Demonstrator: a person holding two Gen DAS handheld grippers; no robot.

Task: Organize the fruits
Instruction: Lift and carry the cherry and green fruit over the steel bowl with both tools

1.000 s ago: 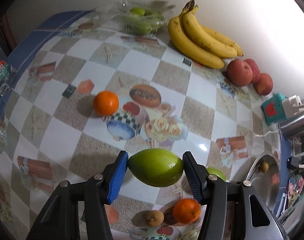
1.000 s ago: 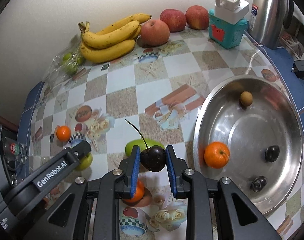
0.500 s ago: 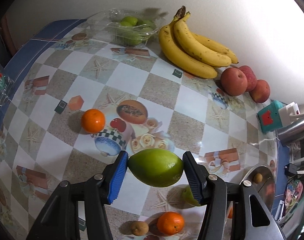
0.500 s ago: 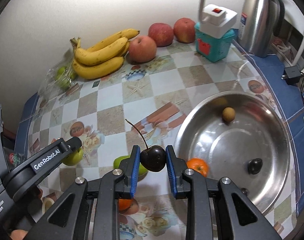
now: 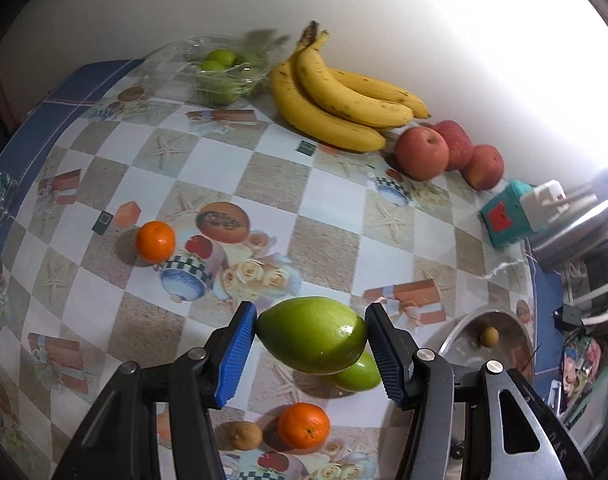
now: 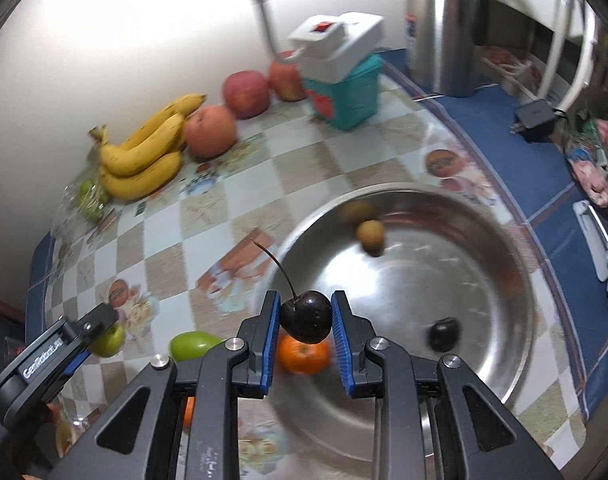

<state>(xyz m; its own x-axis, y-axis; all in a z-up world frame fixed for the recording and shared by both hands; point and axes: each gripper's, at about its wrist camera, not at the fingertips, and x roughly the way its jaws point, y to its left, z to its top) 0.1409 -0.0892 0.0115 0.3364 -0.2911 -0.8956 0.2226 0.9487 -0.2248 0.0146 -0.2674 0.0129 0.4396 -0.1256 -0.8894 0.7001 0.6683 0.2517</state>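
With your right gripper (image 6: 306, 330) pinching a dark cherry (image 6: 306, 316) over the steel bowl (image 6: 504, 344) and your left gripper (image 5: 311, 354) clamping a green mango (image 5: 312, 340), lower and release the cherry there.

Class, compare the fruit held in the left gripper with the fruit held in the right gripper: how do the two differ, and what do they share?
The green mango in the left gripper is large, oval and light green; the cherry in the right gripper is small, round and almost black. The cherry has a long thin stem; the mango shows none. The left gripper's jaws stand wider. Both are clamped between blue pads, off the table.
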